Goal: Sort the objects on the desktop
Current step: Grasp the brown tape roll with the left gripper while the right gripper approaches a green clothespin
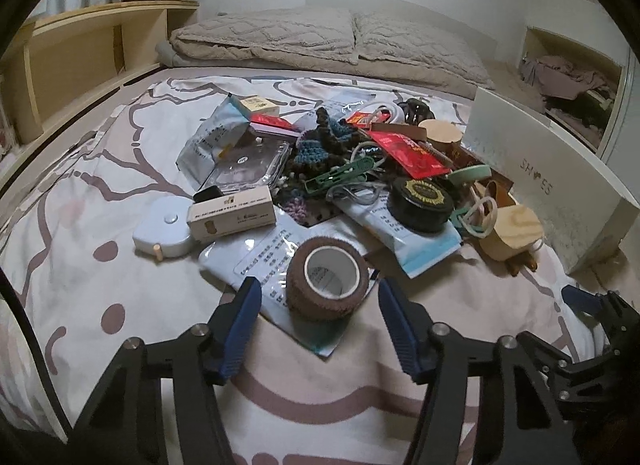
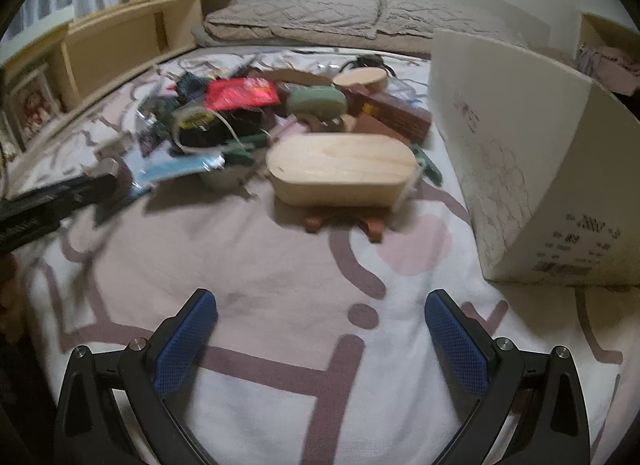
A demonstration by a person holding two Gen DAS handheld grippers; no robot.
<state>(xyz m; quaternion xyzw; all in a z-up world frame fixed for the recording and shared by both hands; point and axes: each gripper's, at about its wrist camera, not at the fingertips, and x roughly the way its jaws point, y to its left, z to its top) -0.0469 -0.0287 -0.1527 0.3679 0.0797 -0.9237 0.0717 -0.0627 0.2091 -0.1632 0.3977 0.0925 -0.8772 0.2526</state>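
The roll of brown tape (image 1: pixel 327 278) lies on its side just ahead of the left gripper (image 1: pixel 320 305), resting on a pale blue printed packet (image 1: pixel 260 265) at the near edge of the heap on the bedspread (image 1: pixel 100 185), with its open core tilted up toward the camera. The blue pads stand on either side of the roll with a clear gap at each flank, so the jaws are only partly spread and not yet pressing on it. To take it well, I would push the gripper a little further forward and down so the pads bracket the roll's widest part, centre it between them, then close squarely on the soft outer wall; lifting straight up should keep the slippery packet from dragging along. Just beyond the tape lie a cream carton (image 1: pixel 232 213), a round light-blue tape measure (image 1: pixel 164 233) and a black round tin (image 1: pixel 422 201); off to the right stands a white shoe box (image 1: pixel 552 193), probably the bin for sorted things. The right gripper (image 2: pixel 320 329) hovers wide and empty over bare bedspread, with an oval wooden box (image 2: pixel 342 175) ahead of it and the shoe box to its right. Much is hard to read: the right wrist view is smeared, so the heap there is only colour patches; the tape's lower rim is hidden by its own bulk; the shoe box's inside is out of sight; and the packets' print is too small to make out.
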